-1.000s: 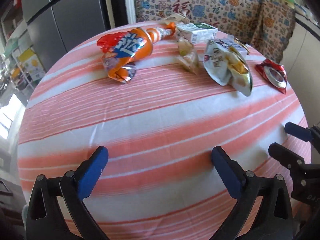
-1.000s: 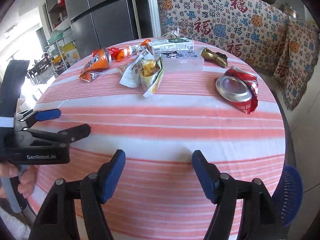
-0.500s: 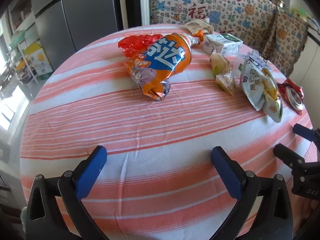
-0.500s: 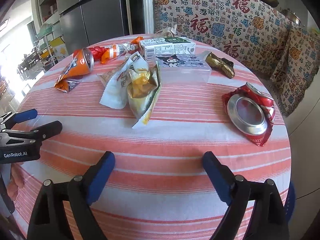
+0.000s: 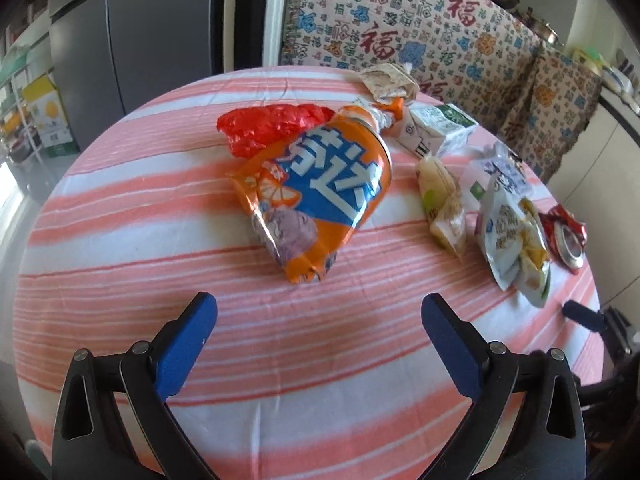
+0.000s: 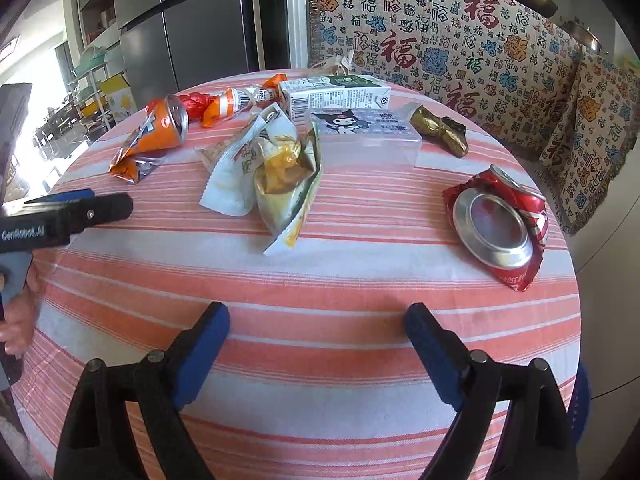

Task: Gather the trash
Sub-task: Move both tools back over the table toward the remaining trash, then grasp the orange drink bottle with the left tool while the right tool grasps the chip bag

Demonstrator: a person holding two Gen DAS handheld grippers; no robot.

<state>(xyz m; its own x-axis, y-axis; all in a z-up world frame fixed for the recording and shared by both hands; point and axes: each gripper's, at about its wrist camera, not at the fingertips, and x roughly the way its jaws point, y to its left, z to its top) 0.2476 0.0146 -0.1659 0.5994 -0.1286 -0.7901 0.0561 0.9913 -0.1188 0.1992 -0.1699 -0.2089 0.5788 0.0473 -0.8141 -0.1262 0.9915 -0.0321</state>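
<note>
Trash lies scattered on a round table with a pink striped cloth (image 5: pixel 120 240). A crushed orange soda can (image 5: pixel 320 196) lies just beyond my left gripper (image 5: pixel 318 310), which is open and empty. Behind the can sits a red wrapper (image 5: pixel 264 124). In the right wrist view my right gripper (image 6: pixel 316 320) is open with nothing between its fingers. Ahead of it lie a torn snack bag (image 6: pixel 280 172), a flattened red can (image 6: pixel 500 224), a clear plastic box (image 6: pixel 368 140), a milk carton (image 6: pixel 336 92) and a gold wrapper (image 6: pixel 440 130).
A patterned sofa cover (image 6: pixel 460 40) stands behind the table and a grey fridge (image 5: pixel 132 32) at the back left. A blue basket (image 6: pixel 580 400) shows past the table's right edge. A hand (image 6: pixel 16 320) holds the left gripper at the left.
My left gripper has moved toward the orange can, which now lies close in front of it. My right gripper has opened wider and moved in over the table, then stopped.
</note>
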